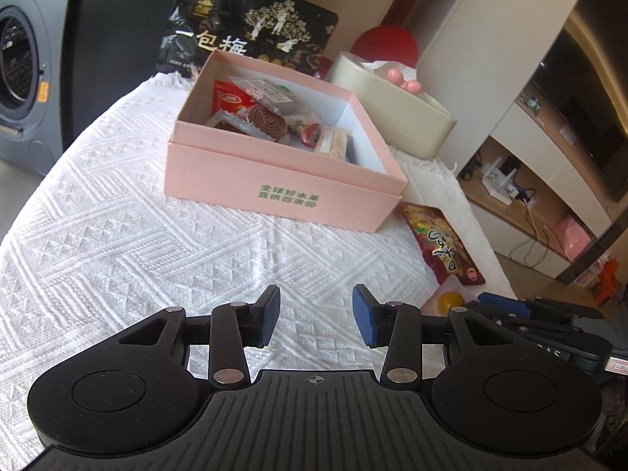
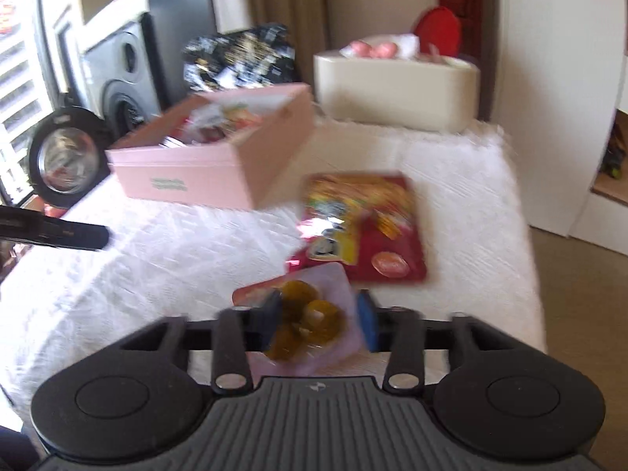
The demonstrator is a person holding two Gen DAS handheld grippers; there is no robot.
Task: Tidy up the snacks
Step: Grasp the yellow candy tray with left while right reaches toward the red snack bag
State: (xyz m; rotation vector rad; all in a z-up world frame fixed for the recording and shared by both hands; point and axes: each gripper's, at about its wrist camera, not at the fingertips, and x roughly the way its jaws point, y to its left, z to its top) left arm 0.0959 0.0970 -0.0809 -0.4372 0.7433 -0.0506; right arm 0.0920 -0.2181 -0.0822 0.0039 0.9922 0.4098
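— Pink card, that open box (image 1: 274,192) in the middle of the table (image 1: 117,235); wrapped snacks are piled inside, a brown spiral biscuit (image 1: 268,121) on top and a red packet (image 1: 229,100) at its far left corner.

— And behind it?

— Far side, a big black snack bag (image 1: 251,27) stands upright. To the right sits a cream tub (image 1: 396,117) with pink things on its lid.

— What's the table like?

— White woven cloth all over. A washing machine (image 1: 23,70) stands off to the left, shelves and cables to the right.

— The loose snacks?

— A red bag (image 2: 367,223) lies flat right of the box, long axis running near to far. Nearer, a clear packet of yellow sweets (image 2: 310,318) sits in the right tongs (image 2: 318,320), which are clamped on it. The picture is blurred there, so I can't tell which way it points. The left tongs (image 1: 316,314) stand apart over bare cloth.
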